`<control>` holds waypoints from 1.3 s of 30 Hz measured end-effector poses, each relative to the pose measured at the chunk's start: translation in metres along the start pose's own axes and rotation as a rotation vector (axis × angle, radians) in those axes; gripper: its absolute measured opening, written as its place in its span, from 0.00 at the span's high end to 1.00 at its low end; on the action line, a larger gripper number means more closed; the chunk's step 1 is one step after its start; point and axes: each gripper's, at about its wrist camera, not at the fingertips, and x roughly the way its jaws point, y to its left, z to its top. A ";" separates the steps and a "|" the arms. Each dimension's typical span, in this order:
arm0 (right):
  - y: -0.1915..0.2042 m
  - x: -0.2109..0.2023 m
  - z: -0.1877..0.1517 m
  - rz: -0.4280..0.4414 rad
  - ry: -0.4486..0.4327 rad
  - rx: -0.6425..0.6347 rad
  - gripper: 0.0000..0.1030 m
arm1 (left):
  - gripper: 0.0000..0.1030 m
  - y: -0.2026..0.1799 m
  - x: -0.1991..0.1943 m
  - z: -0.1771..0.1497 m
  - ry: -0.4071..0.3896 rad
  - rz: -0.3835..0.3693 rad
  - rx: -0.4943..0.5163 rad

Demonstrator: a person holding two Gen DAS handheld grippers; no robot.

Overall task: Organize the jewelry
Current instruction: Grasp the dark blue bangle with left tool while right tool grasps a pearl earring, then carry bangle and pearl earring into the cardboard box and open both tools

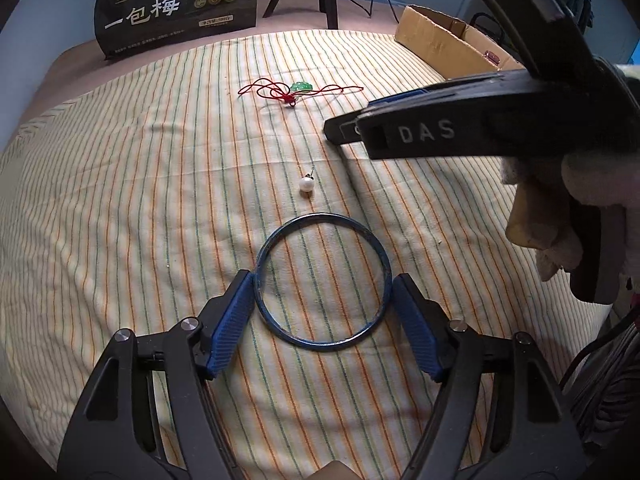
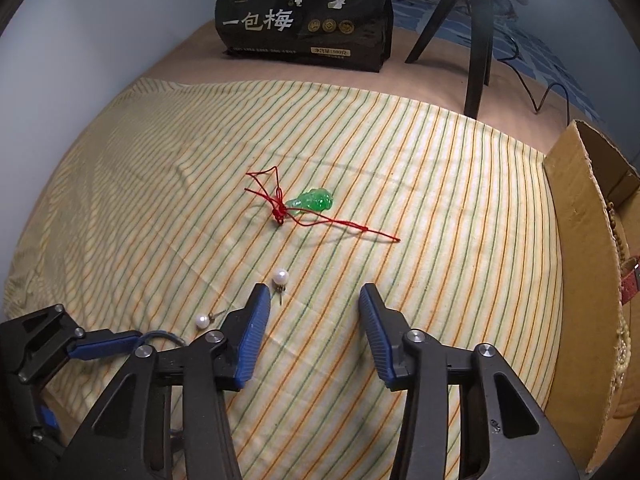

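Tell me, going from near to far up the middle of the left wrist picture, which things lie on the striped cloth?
Blue bangle between the left gripper fingers, then pearl earring, then green pendant on red cord, then the black bag beyond the striped cloth.

A: Which markings are legible in the left wrist view?

B: The black pouch (image 1: 176, 4) at the far edge of the bed carries large white characters, "一包梅". A pale label strip beneath them holds small print too fine to read. The side of the right gripper (image 1: 344, 130) bears raised letters, "DAS".

A: And in the right wrist view?

B: The same black pouch (image 2: 306, 16) shows "一包梅" again, with three round gold seals beside it. Its pale strip appears to read "500", followed by a character. Remaining fine print is illegible.
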 end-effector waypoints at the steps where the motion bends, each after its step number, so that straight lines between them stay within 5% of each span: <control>1: 0.000 0.001 0.001 -0.002 -0.003 0.001 0.62 | 0.29 0.000 0.000 0.000 0.000 0.000 0.002; 9: 0.011 0.008 0.011 -0.005 -0.007 -0.024 0.73 | 0.29 0.000 -0.001 -0.001 -0.003 0.001 -0.001; 14: 0.018 0.012 0.012 -0.029 -0.007 -0.048 0.93 | 0.29 0.002 -0.002 -0.001 -0.003 0.002 -0.002; 39: -0.035 -0.097 -0.001 -0.055 -0.204 0.098 0.93 | 0.30 0.002 -0.055 0.012 -0.111 -0.035 -0.074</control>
